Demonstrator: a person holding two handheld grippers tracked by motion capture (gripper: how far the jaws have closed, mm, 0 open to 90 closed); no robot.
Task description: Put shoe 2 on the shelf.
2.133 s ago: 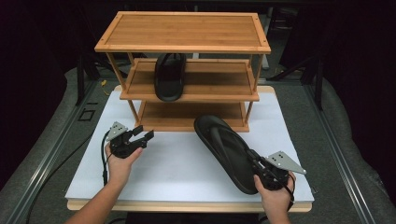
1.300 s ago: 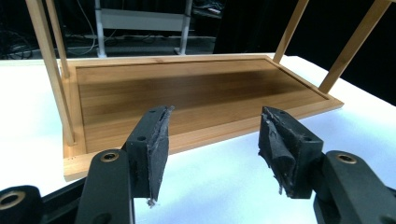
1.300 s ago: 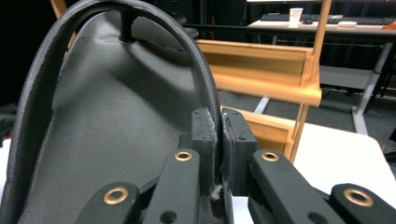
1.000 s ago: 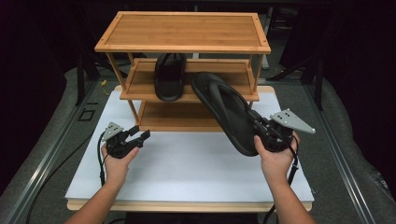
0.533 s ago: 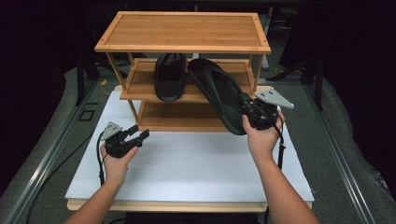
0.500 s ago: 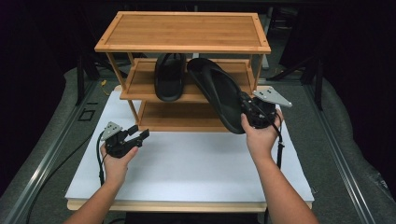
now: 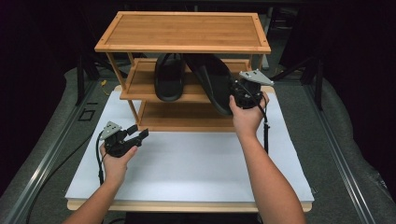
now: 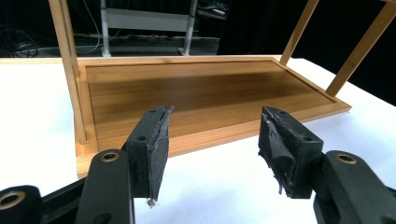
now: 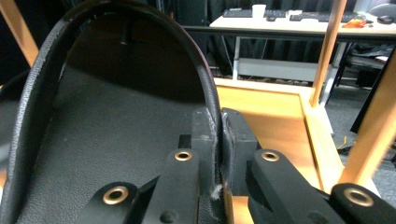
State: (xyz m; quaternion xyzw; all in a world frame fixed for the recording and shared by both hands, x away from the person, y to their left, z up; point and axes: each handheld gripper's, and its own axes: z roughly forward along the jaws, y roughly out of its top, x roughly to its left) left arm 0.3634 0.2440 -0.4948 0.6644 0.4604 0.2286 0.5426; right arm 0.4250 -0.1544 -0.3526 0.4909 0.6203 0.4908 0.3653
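Since a second ago we had carried the slipper (image 7: 212, 84), clamped in our right gripper (image 7: 239, 95), onto the rack's middle shelf (image 7: 140, 88) right of its mate (image 7: 169, 81), next needing release, our left gripper (image 7: 135, 136) wide.

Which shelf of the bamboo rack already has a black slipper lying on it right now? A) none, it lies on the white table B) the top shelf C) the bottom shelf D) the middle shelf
D: in the high view a black slipper lies on the middle shelf, beside the second slipper that the right gripper carries in.
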